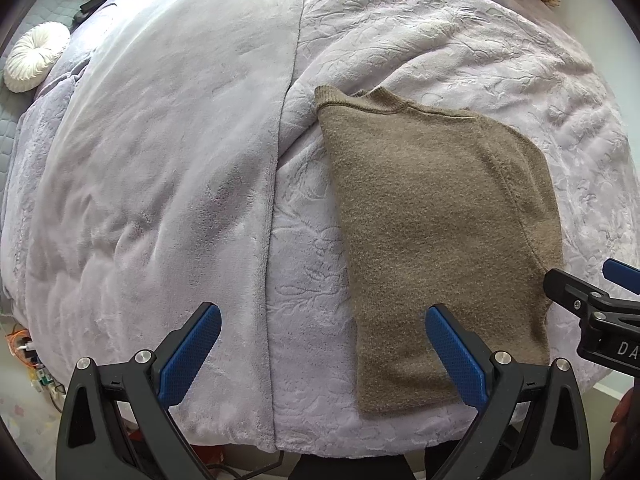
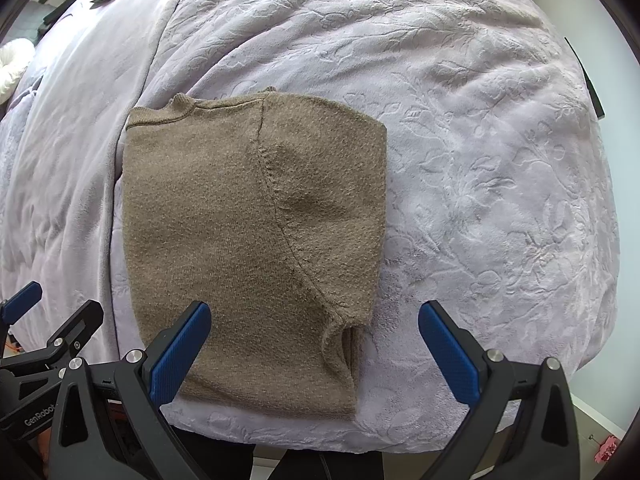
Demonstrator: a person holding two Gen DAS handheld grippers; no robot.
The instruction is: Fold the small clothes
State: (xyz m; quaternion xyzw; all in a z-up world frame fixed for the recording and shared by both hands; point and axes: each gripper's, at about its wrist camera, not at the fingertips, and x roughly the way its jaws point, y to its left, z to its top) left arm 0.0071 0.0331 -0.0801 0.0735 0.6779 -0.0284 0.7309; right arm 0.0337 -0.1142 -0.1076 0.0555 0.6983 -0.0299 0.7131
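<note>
Both grippers, left [image 1: 323, 338] and right [image 2: 314, 336], hover with jaws spread wide and holding nothing above the near edge of a folded brown sweater [image 2: 248, 240] lying flat on the lilac blanket [image 2: 480, 160].

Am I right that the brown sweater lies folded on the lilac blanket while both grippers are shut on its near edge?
Not quite: both the left gripper and right gripper are open and hold nothing, as each wrist view shows. The sweater does lie folded on the blanket.

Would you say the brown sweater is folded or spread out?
Folded: the brown sweater lies as a compact rectangle, no sleeves sticking out, layered edges showing.
</note>
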